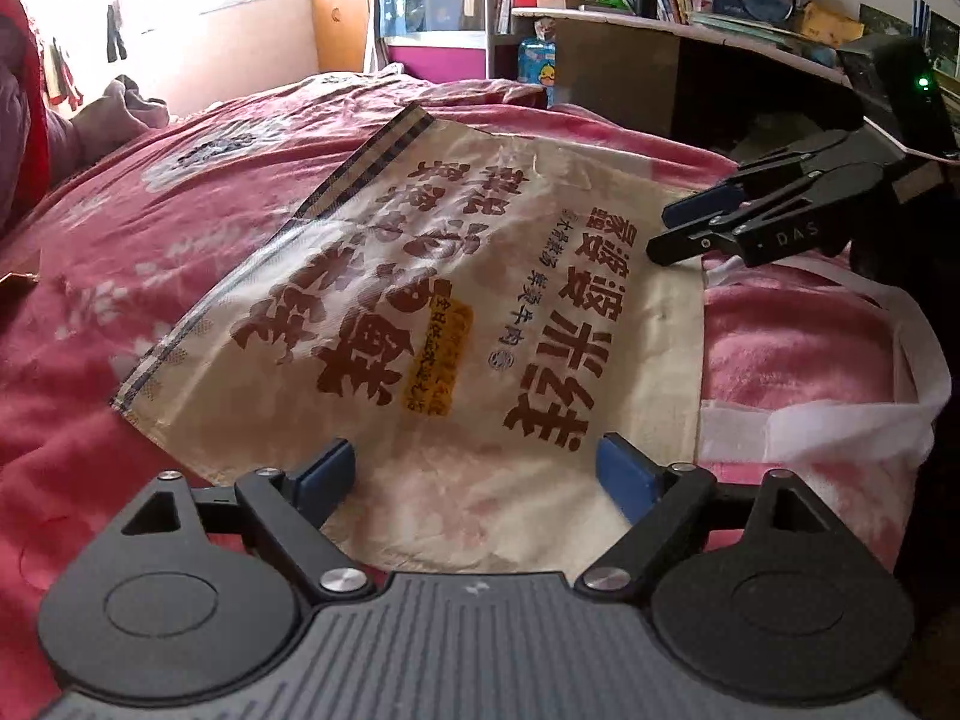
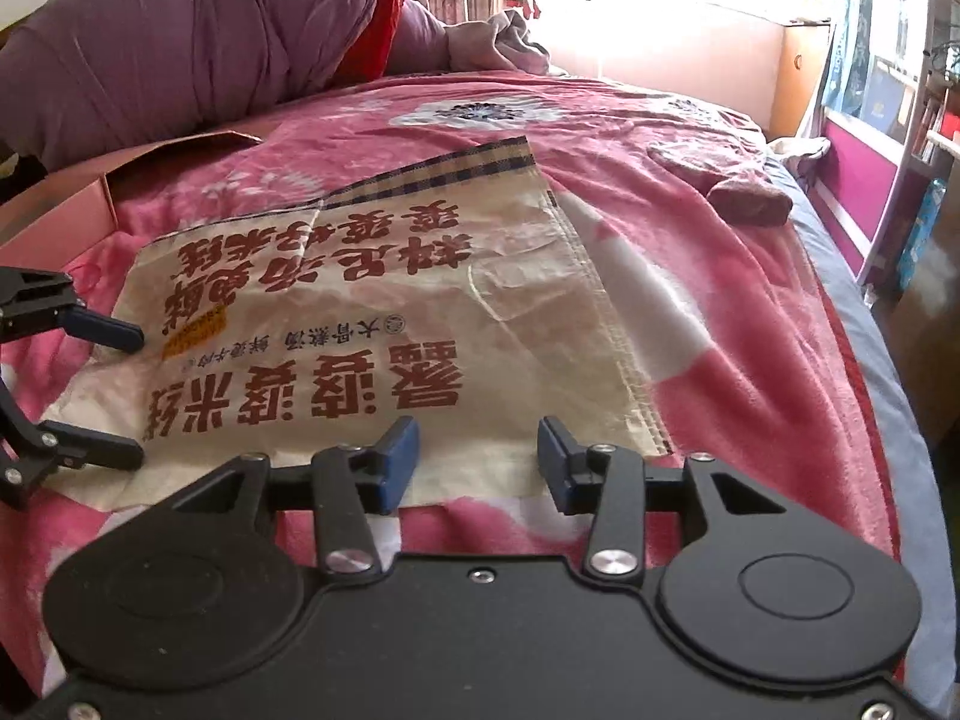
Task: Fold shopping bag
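A cream shopping bag with brown Chinese lettering lies flat on a pink floral bedspread; it also shows in the right wrist view. Its white handles trail off the open end at the right. My left gripper is open and empty, its blue pads over the bag's near edge. My right gripper is open and empty at the bag's open-end edge; it shows in the left wrist view at the bag's far corner. The left gripper shows at the left of the right wrist view.
A purple quilt is piled at the bed's head. A pink cardboard box sits at the bed's left. A dark red cloth lies on the bed. A cluttered desk and bookshelf stand beyond the bed.
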{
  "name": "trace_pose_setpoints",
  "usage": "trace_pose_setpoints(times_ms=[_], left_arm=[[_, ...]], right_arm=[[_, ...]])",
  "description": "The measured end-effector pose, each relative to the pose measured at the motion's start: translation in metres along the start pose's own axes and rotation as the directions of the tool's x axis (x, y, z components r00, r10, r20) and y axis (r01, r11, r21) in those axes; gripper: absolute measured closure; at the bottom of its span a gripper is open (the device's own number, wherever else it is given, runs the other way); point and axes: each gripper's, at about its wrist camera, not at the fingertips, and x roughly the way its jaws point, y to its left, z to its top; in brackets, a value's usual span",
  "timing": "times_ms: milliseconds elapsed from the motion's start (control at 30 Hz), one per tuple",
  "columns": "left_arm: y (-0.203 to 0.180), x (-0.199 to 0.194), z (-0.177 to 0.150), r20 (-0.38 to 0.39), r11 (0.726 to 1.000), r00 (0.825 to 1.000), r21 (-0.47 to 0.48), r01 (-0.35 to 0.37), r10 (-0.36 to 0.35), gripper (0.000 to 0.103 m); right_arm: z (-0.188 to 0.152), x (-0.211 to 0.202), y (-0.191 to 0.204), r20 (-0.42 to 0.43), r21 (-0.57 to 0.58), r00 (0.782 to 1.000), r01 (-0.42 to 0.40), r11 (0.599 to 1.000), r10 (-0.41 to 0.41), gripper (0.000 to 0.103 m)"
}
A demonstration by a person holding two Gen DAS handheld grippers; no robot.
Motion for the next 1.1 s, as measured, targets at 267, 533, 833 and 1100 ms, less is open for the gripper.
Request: trace_pose_setpoints(times_ms=[267, 533, 833, 1100], left_arm=[[0.011, -0.008, -0.006, 0.002, 1.000, 1.000, -0.012, 0.000, 0.000, 0.015], [0.050, -0.024, -0.016, 0.123, 0.955, 0.992, -0.294, 0.030, 0.007, 0.014], [0.090, -0.029, -0.026, 0.210, 0.811, 0.977, -0.578, 0.090, 0.041, 0.014], [0.094, -0.012, -0.021, 0.200, 0.756, 0.977, -0.650, 0.075, 0.076, 0.026]], right_arm=[[0.000, 0.001, -0.007, 0.005, 0.020, 0.999, 0.032, 0.999, -0.032, 0.062], [0.002, -0.011, -0.014, 0.058, 0.092, 0.998, 0.034, 0.995, -0.039, 0.060], [0.010, -0.038, -0.005, 0.018, 0.071, 1.000, -0.025, 0.997, 0.024, 0.058], [0.001, -0.025, -0.030, -0.019, 0.287, 0.991, -0.125, 0.950, 0.136, 0.057]])
